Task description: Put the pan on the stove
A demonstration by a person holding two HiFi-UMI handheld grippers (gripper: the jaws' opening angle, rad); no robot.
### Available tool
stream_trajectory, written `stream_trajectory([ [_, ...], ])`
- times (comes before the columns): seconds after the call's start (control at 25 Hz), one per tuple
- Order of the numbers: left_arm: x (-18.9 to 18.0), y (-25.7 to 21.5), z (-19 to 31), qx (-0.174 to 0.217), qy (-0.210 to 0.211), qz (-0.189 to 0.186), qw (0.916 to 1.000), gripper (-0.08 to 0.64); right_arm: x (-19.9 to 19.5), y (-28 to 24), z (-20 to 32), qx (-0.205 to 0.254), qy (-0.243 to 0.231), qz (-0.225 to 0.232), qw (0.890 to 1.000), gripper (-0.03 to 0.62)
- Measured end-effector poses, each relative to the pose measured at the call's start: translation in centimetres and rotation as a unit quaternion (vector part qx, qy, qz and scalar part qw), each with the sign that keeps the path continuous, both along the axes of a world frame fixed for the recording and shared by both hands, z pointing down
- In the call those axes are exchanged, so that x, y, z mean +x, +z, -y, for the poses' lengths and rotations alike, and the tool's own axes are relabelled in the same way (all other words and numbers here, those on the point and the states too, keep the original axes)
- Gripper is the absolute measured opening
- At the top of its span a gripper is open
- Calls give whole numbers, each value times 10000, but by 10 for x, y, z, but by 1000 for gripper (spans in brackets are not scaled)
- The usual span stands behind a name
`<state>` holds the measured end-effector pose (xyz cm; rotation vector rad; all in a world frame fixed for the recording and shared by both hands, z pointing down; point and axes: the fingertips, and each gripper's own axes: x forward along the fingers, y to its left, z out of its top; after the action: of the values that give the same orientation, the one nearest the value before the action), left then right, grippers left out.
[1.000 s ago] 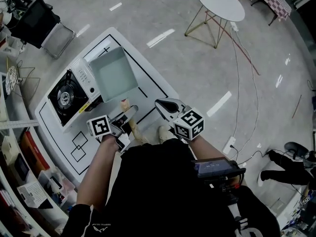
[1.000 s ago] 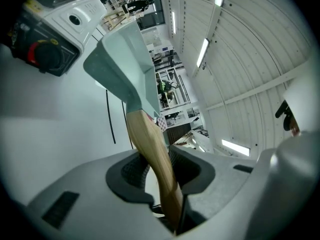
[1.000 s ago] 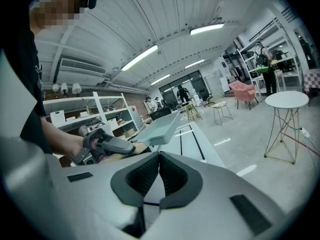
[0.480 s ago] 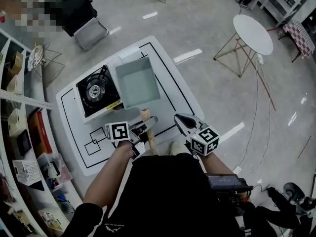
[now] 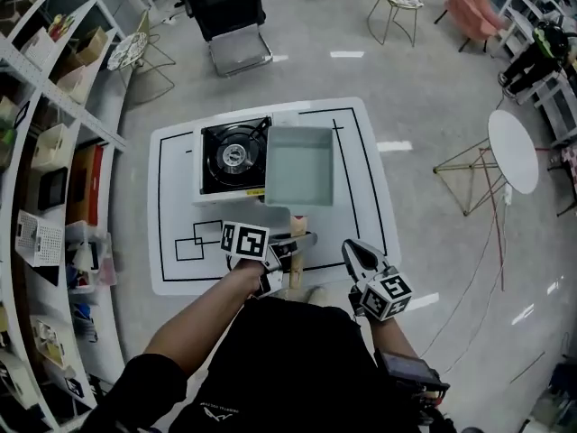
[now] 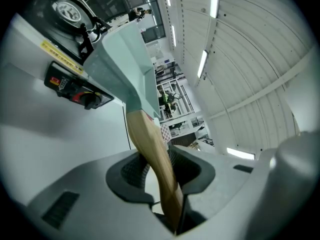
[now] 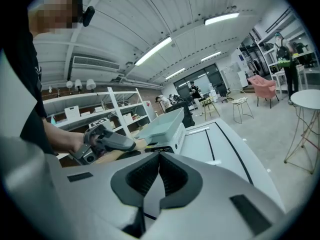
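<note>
A pale green square pan (image 5: 302, 165) with a wooden handle (image 5: 297, 233) hangs over the right side of a portable gas stove (image 5: 233, 156), beside its black burner. My left gripper (image 5: 302, 240) is shut on that handle. In the left gripper view the handle (image 6: 152, 149) runs between the pads, with the pan (image 6: 122, 54) and the stove (image 6: 65, 14) beyond. My right gripper (image 5: 347, 246) floats at the table's near edge, right of the handle, shut and holding nothing. In the right gripper view it (image 7: 159, 176) looks across at the pan (image 7: 162, 126).
The stove stands on a low white table (image 5: 180, 260) marked with black lines. Shelves (image 5: 54, 152) with boxes line the left. A black chair (image 5: 230, 16) stands behind the table, and a round white side table (image 5: 514, 147) is off to the right.
The head view has swung round, so the table now lies square in front. The pan has stayed in my left gripper's hold beside the burner. The right gripper has kept its place next to it.
</note>
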<state>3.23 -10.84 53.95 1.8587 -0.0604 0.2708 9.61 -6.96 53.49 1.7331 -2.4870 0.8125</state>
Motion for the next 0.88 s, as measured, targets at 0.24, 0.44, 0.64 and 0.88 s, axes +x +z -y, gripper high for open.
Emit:
stream_trajectory([
  [0.24,-25,-1,15,14,-218,14,9998,124,-22,1,14,-44,-229,-33,9997,26],
  [0.44,-48,-4,31,31,-450,1,9990,125,-41,-1,27,-49,-439,-37,9990,26],
  [0.64,-70,-3,44,67,-599,64,9982,126,-60,0,38,-62,-609,-59,9981,26],
  [0.88,-94,0,59,54,-739,75,9972,126,-88,1,50,-64,-796,-70,9968,26],
])
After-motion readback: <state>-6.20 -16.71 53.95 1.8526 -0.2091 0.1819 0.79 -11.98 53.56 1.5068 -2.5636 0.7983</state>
